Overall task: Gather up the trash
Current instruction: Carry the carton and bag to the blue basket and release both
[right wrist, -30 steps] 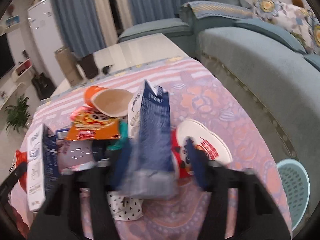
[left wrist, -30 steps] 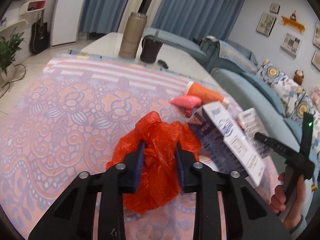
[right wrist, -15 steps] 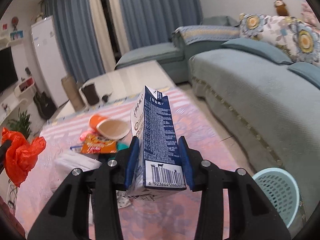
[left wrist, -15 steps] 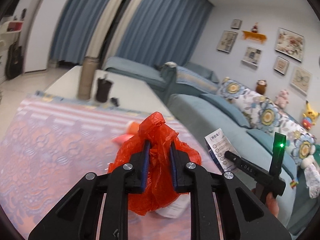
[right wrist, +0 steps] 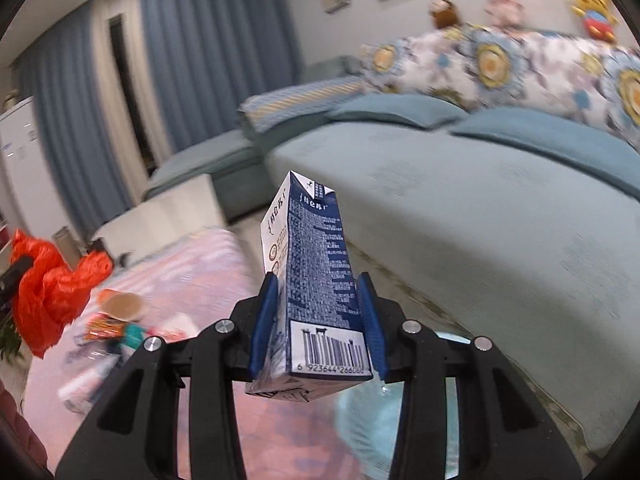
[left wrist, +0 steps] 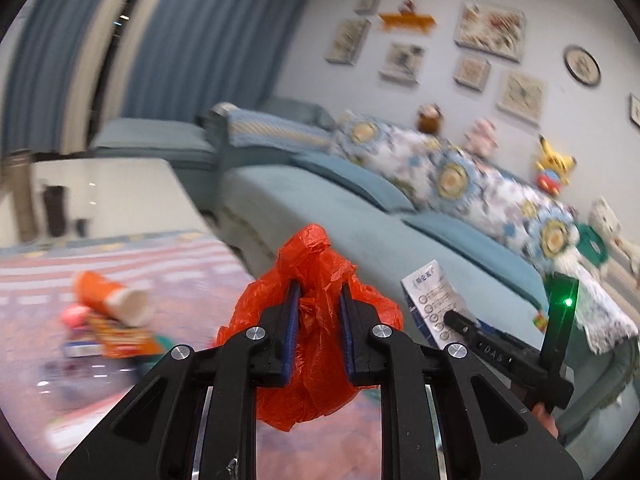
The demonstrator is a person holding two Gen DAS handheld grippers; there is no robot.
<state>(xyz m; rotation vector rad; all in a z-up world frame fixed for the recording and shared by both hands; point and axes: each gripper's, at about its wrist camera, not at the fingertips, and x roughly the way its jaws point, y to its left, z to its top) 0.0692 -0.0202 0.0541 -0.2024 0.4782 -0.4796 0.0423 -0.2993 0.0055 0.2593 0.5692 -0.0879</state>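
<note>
My left gripper (left wrist: 318, 304) is shut on a crumpled red plastic bag (left wrist: 312, 360) and holds it in the air above the table. The bag also shows at the left of the right wrist view (right wrist: 52, 284). My right gripper (right wrist: 318, 292) is shut on a blue and white milk carton (right wrist: 316, 268), held upright with its barcode end toward the camera. The carton and right gripper show at the right of the left wrist view (left wrist: 434, 300). A light blue basket (right wrist: 368, 412) lies blurred just below the carton.
A table with a pink patterned cloth (left wrist: 180, 264) carries an orange cup (left wrist: 108, 296), an orange snack packet (left wrist: 124, 340) and other litter. A blue-green sofa (right wrist: 480, 208) with flowered cushions stands to the right.
Both grippers have swung right toward the sofa, carrying the red bag and the carton. The blue basket now sits directly under the carton.
</note>
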